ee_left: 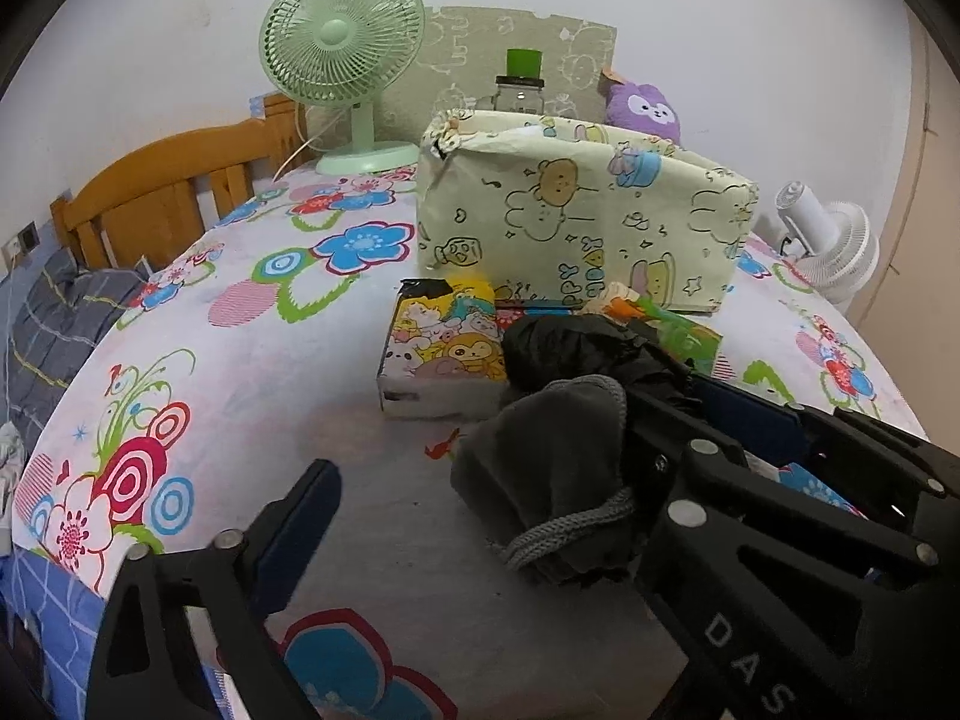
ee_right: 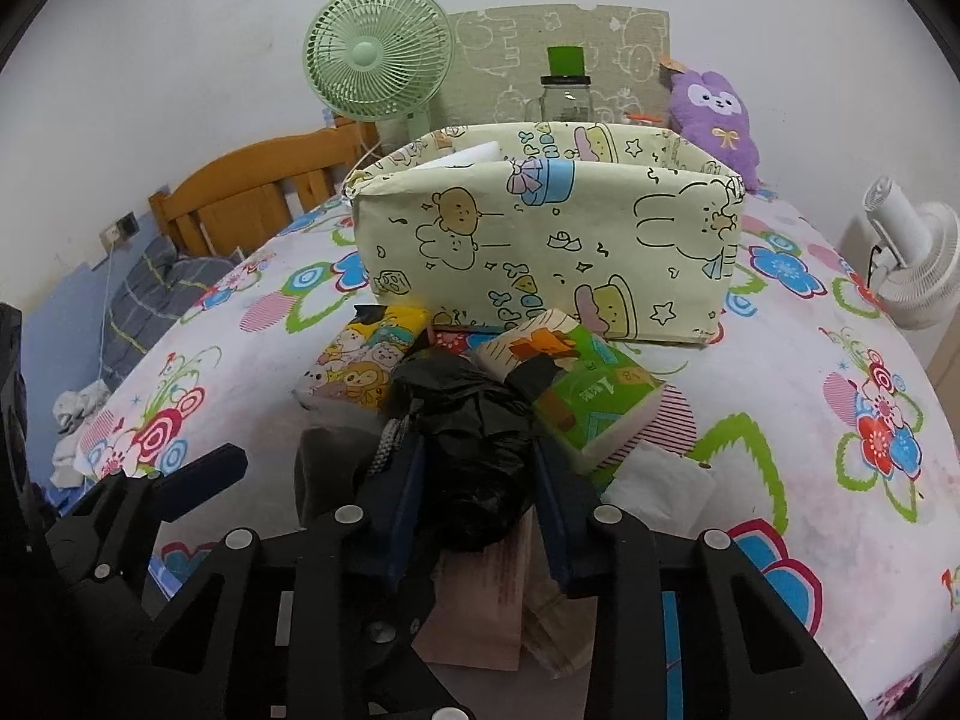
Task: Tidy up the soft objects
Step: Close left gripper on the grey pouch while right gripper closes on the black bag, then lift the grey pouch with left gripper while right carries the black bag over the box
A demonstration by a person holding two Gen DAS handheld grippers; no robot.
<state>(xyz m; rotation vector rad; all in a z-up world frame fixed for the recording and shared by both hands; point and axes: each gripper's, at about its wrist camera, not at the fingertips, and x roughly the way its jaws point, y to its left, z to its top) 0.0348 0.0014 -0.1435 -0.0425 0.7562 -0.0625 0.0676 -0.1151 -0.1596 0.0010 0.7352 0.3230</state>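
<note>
Slippage is the main worry: the right gripper [ee_right: 480,480] has its two blue-padded fingers closed on a crumpled black plastic bag [ee_right: 465,438], and such thin, slick film could, I judge, slide out or trail and snag on the way to the cartoon-print fabric bin [ee_right: 540,240] behind. The bag sits in a tight cluster on the floral bedsheet [ee_right: 840,480], touching a green tissue pack [ee_right: 591,402] and near a yellow cartoon tissue pack [ee_right: 354,372], so a lift might drag either along. A grey knit sock [ee_left: 546,474] lies just beside the gripped bag and may also catch. The right gripper reaches in low and roughly level, aimed at the bin. The left gripper [ee_left: 480,480] hovers low over the sheet with its fingers spread wide, holding nothing, the sock lying between them.
</note>
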